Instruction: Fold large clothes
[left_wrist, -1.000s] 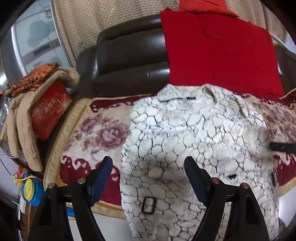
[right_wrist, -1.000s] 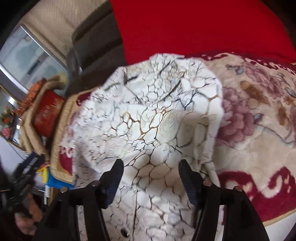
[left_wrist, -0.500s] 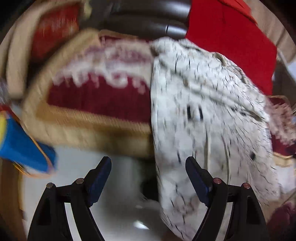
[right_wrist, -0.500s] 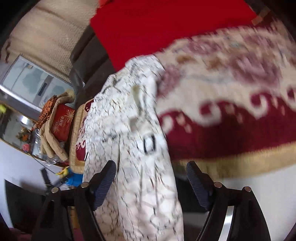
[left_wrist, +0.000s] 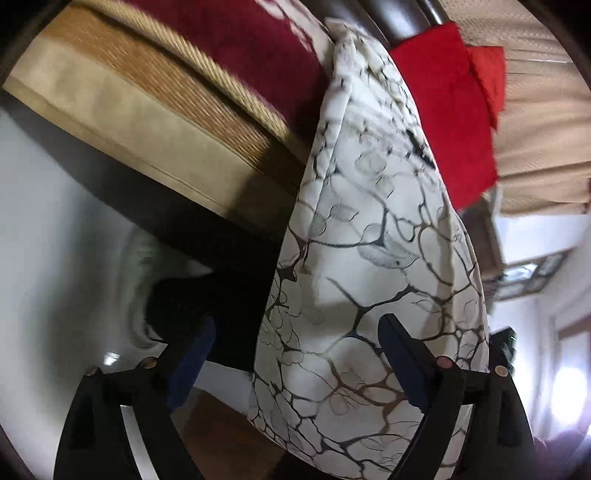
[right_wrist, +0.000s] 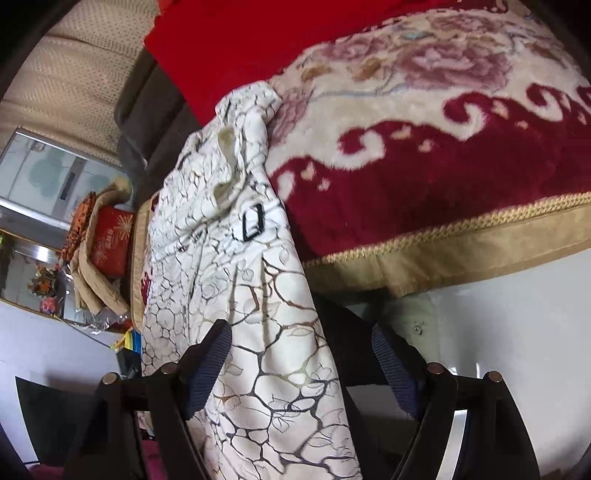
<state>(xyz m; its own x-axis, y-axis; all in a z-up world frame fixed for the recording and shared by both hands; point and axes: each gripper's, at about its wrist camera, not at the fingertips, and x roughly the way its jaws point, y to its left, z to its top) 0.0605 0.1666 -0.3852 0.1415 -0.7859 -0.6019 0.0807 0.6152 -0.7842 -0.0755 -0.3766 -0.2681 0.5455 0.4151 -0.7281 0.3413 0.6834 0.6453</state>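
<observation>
A large white coat (left_wrist: 369, 258) with a dark crackle print lies on the sofa seat and hangs over its front edge toward the floor. My left gripper (left_wrist: 295, 328) is low in front of the sofa. Its jaws are opening, and the coat's hanging hem sits between the fingers with no pad pressing on it. In the right wrist view the coat (right_wrist: 258, 295) shows a black buckle (right_wrist: 253, 221). My right gripper (right_wrist: 301, 332) stands open at the coat's right hanging edge, cloth between its fingers but not pinched.
A red and cream floral cover (right_wrist: 443, 147) with a gold braided edge drapes the sofa seat. A red cloth (right_wrist: 240, 44) hangs over the dark leather back (right_wrist: 155, 110). A pile with a red cushion (right_wrist: 110, 243) sits at the sofa's left end. Pale floor (right_wrist: 517, 314) lies below.
Both grippers dropped from above the seat to the sofa's front edge. The left one rolled and now faces the hanging hem. Both jaws stand a little wider.
</observation>
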